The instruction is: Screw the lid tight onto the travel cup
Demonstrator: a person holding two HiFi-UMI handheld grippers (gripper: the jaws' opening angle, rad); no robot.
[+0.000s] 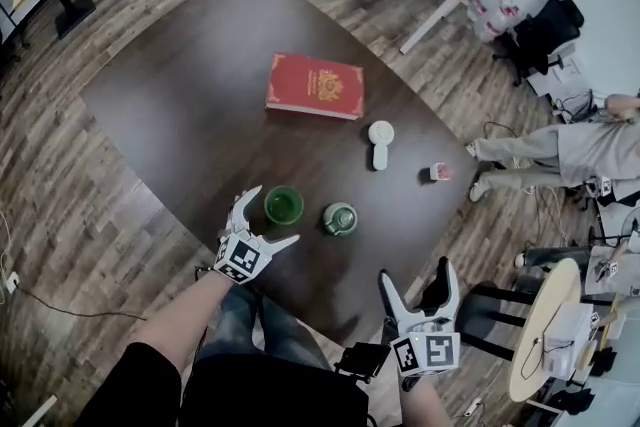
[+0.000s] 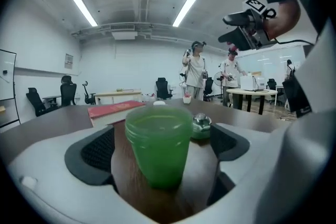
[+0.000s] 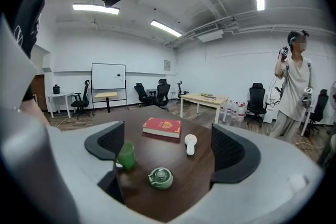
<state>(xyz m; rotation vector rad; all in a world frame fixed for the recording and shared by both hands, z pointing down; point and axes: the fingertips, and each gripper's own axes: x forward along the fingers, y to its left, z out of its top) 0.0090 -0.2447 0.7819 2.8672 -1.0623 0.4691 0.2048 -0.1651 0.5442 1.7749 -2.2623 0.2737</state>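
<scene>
Left gripper (image 1: 275, 213): jaws wide apart with the translucent green plastic travel cup (image 1: 283, 205) standing between them. The left gripper view shows a gap on both sides, so the pads aren't pressing and it has no grip. The cup is upright, its mouth open and no lid on it.

Right gripper (image 1: 415, 272): jaws also wide apart with nothing between them. It hangs over the near edge of the dark brown wooden table (image 1: 170, 95), well short of everything on it.

The green round lid with a knob on top (image 1: 339, 218) sits on the table just right of the cup, apart from it. In the right gripper view it lies ahead of the jaws, untouched.

Writing: the red hardcover book (image 1: 315, 85) has a gold emblem and gold print, too small to read. Each gripper's cube has black-and-white square markers, no text.

Pose: the bare left forearm comes in from the lower left, with the gripper pointing slightly downward at the cup. The right hand is low and near the body, aimed across the table toward the lid.

Count: 2 grippers, 1 cup, 1 lid and 1 book. Also 1 white round-headed gadget with a short handle (image 1: 380, 143) beyond the lid, and 1 small pink-and-white item (image 1: 440, 172) near the table's right edge.
</scene>
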